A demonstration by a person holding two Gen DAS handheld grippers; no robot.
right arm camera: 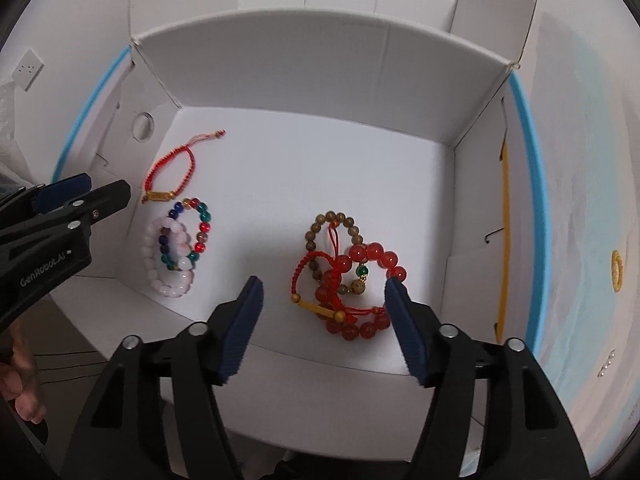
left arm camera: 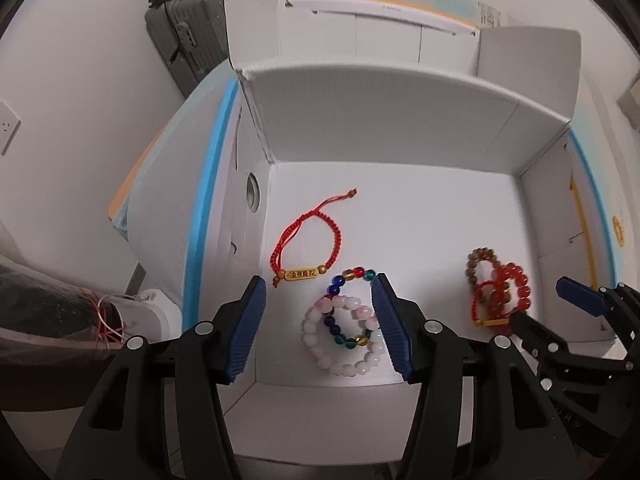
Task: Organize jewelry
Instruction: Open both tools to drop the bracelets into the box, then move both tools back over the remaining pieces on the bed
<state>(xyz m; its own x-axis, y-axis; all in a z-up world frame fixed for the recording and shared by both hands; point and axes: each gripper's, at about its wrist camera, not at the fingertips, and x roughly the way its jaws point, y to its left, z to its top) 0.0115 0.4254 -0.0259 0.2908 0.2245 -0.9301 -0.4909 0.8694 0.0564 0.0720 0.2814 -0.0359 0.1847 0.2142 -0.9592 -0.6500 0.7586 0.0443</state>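
Both grippers are spread wide, holding nothing. Left gripper point(left arm camera: 320, 320) hangs over the pink bead bracelet point(left arm camera: 340, 340), which overlaps the multicolor bead bracelet point(left arm camera: 352, 308). Right gripper point(right arm camera: 324, 320) sits above a tangled pile: red bead bracelet point(right arm camera: 368, 292), brown bead bracelet point(right arm camera: 332, 232) and a red cord one. Another red cord bracelet point(left arm camera: 308, 244) lies near the left wall of the white box point(left arm camera: 400, 120).

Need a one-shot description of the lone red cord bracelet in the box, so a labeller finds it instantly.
Look inside the open white cardboard box, toward its far-left corner near the round hole in the side wall. The red cord bracelet lies flat there alone, just beyond the overlapping multicolour glass-bead bracelet and pale pink bead bracelet. It is thin braided red cord with one gold bar charm, no round beads.
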